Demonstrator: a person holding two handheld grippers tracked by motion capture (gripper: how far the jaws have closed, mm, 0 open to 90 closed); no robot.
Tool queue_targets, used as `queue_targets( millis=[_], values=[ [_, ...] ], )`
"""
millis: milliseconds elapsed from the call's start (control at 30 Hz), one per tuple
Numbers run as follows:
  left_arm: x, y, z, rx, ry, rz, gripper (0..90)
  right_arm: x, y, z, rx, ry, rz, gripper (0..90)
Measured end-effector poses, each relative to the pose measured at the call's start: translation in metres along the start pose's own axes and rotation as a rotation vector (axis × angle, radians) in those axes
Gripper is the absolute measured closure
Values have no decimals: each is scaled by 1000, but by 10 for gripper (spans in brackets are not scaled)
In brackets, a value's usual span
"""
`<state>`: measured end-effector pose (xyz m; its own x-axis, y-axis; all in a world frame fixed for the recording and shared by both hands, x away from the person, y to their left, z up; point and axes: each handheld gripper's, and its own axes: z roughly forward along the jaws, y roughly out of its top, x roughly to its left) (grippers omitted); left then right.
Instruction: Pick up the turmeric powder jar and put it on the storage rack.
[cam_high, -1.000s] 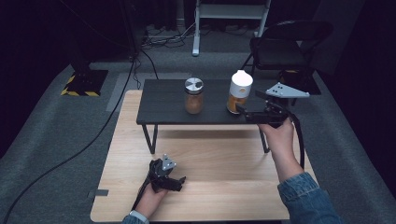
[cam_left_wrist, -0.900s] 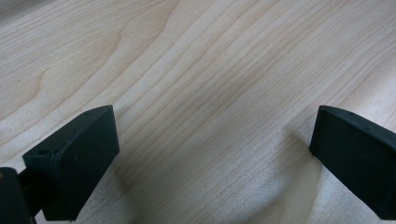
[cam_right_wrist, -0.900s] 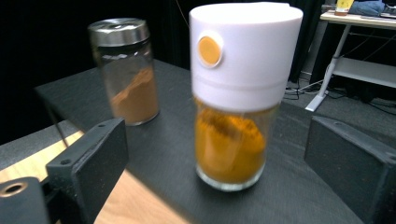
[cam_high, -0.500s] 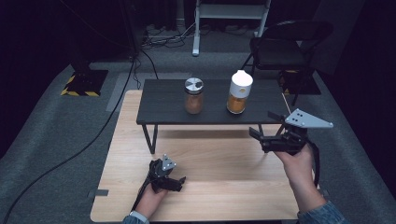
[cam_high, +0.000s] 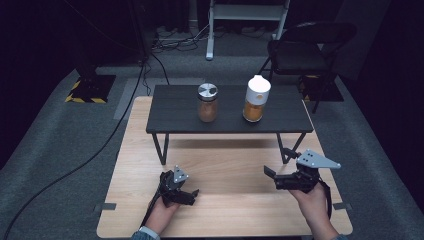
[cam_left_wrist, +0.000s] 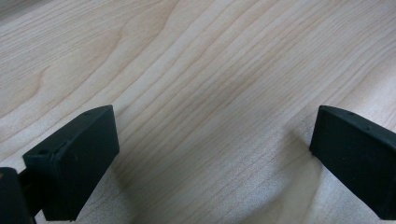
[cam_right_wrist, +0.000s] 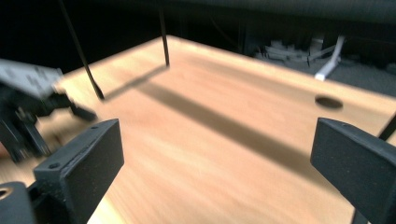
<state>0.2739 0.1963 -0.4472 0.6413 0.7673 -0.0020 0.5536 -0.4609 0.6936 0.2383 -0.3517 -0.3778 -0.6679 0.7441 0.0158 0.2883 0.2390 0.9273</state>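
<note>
Bottle (cam_high: 256, 98) with a white cap and orange contents, the nearest thing to the right hand-held gripper (cam_high: 270, 176), stands upright at the right of a low black shelf (cam_high: 175, 112) on the wooden table (cam_high: 235, 210), beside a jar (cam_high: 207, 102) with a metal lid. It looks rigid, smooth and moderately heavy; grip the body below the cap. The right jaws have just been opening, nothing between them. The left hand-held gripper (cam_high: 192, 194) rests open and empty on the table.
</note>
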Motion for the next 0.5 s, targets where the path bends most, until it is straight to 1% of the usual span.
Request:
queue_targets(
  millis=[100, 200, 333, 500],
  values=[
    [-1, 0, 0, 3, 1, -6, 9, -1, -12, 6, 37, -1, 3, 23],
    [0, 0, 0, 2, -1, -3, 9, -2, -22, 12, 73, -2, 11, 23],
    [-1, 0, -1, 2, 0, -1, 9, -3, -35, 23, 136, -7, 22, 23],
    [-1, 0, -1, 2, -1, -1, 10, -3, -45, 33, 195, -7, 29, 23]
  ],
)
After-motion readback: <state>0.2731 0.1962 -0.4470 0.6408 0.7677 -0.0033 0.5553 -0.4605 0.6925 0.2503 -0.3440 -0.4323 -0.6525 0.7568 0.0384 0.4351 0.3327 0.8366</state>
